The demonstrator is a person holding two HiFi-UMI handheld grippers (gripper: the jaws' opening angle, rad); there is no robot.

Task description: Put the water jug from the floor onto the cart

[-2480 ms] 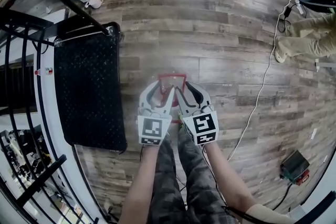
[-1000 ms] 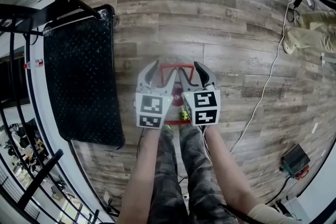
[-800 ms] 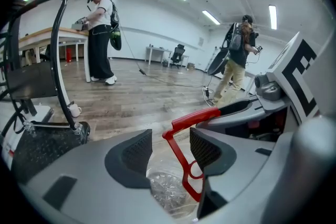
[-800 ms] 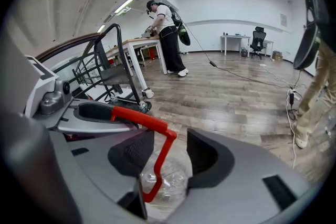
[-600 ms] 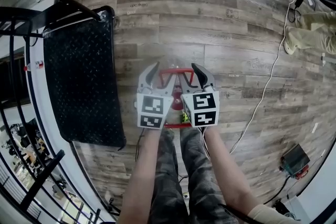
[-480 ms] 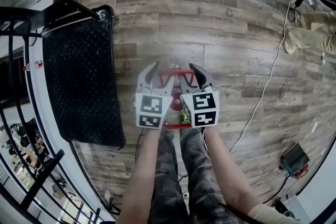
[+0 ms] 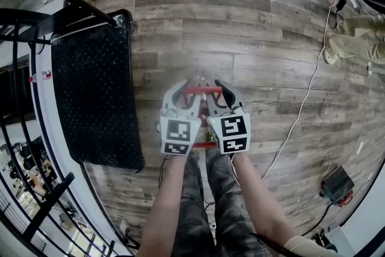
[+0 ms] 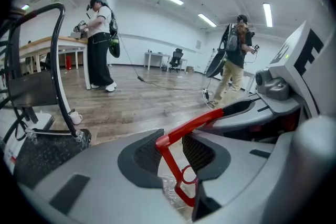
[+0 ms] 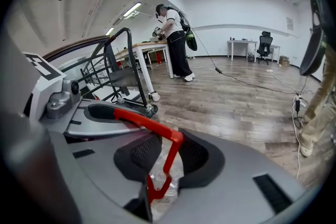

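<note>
The water jug stands on the wood floor at my feet, mostly hidden under both grippers. Its red handle frame (image 7: 201, 91) shows between them, and clear plastic (image 8: 169, 190) shows under the jaws. My left gripper (image 7: 182, 97) has just been closing, and its pads now press the handle's left corner (image 8: 167, 140). My right gripper (image 7: 221, 96) has likewise been closing, and its pads press the handle's right corner (image 9: 175, 139). The cart's black deck (image 7: 96, 99) lies on the floor to the left, about a hand's width from the left gripper.
The cart's black push rail (image 7: 66, 0) rises at the upper left. A white cable (image 7: 301, 99) runs across the floor on the right, past a person's legs (image 7: 355, 39) and a small dark device (image 7: 337, 188). Two people stand farther off (image 8: 100, 39).
Both grippers' jaws have drawn in from wide open onto the red handle's two corners. The hands have stayed almost in place over the jug.
</note>
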